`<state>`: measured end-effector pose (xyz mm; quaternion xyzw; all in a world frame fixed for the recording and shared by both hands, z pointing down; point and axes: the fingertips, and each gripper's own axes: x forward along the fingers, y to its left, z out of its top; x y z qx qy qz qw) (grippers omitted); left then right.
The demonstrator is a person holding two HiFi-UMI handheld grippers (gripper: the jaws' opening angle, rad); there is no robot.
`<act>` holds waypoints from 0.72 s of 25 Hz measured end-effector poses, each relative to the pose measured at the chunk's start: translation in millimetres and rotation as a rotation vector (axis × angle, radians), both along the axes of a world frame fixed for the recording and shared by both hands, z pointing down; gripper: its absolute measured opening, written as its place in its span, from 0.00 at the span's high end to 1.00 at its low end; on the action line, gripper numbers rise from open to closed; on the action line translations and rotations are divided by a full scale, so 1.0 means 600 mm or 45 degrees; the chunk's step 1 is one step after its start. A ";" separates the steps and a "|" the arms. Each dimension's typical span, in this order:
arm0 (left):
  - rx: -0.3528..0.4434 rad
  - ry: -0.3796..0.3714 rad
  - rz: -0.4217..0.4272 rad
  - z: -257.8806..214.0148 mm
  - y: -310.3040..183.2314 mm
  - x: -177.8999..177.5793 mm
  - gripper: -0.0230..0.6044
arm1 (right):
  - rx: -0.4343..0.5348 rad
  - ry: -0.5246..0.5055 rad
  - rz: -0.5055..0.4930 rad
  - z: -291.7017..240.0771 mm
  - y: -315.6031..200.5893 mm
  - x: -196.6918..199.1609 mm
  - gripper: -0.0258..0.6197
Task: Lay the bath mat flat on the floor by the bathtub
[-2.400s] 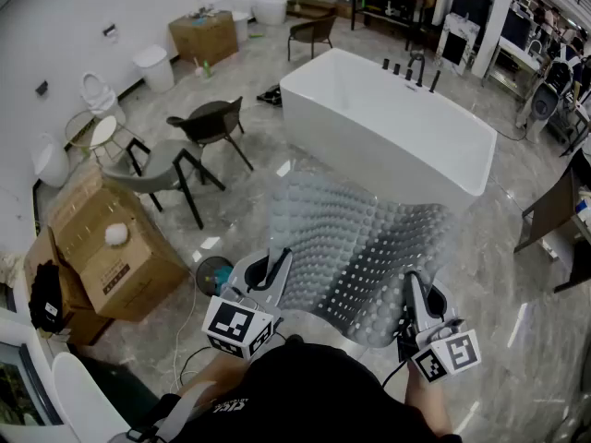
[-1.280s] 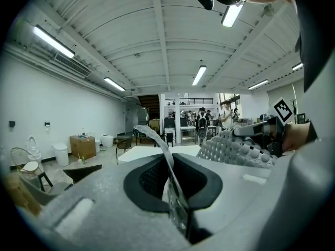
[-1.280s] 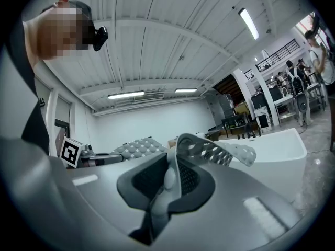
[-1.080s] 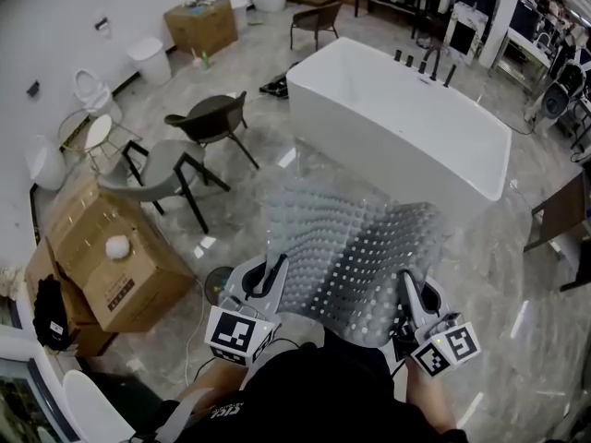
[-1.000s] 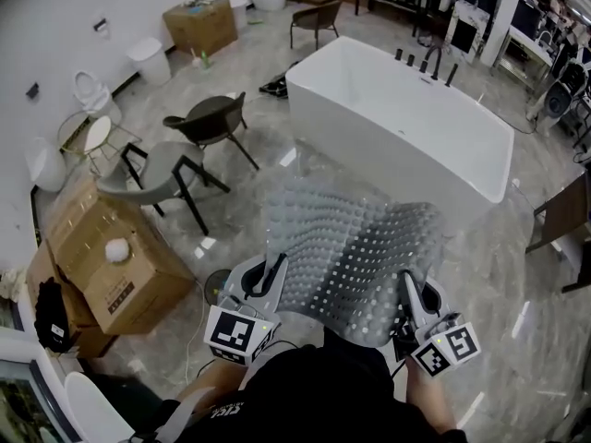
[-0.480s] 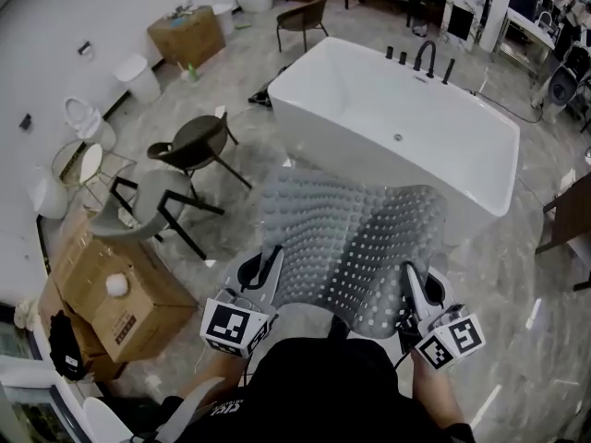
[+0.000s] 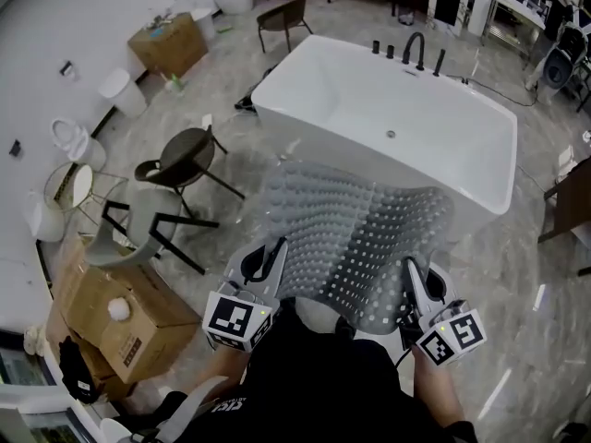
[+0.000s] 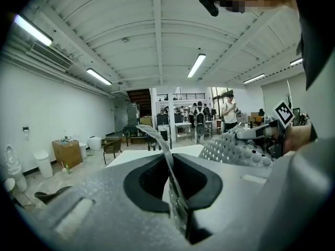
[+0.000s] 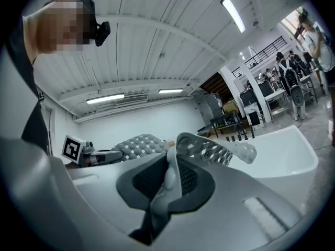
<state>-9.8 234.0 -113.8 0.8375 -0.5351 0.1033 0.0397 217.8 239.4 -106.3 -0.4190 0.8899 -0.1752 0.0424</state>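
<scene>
The left gripper (image 7: 274,255) has its jaws pressed together on the near left edge of the bath mat (image 7: 360,233). In the left gripper view the thin edge stands up between the two pads. The right gripper (image 7: 409,273) pinches the near right edge in the same way, its jaws almost together with the folded rim of the mat between them.

The mat is grey, with many round bumps and small holes. It is held up between both grippers and stretches forward from them above the floor (image 7: 517,275). In the head view its far edge shows against the near wall of the white bathtub (image 7: 369,90), which stands ahead of both grippers. To the left of the left gripper, well apart from it, stand two chairs (image 7: 180,146) and a cardboard box (image 7: 120,312).
</scene>
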 end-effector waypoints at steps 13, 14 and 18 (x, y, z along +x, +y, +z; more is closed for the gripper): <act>-0.009 -0.017 0.225 0.054 -0.201 -0.179 0.93 | -0.101 0.005 0.270 0.024 -0.144 -0.165 0.93; -0.005 -0.024 0.244 0.054 -0.216 -0.196 0.93 | -0.114 -0.009 0.296 0.025 -0.153 -0.180 0.93; -0.001 -0.038 0.302 0.058 -0.268 -0.264 0.93 | -0.151 -0.074 0.394 0.033 -0.187 -0.235 0.93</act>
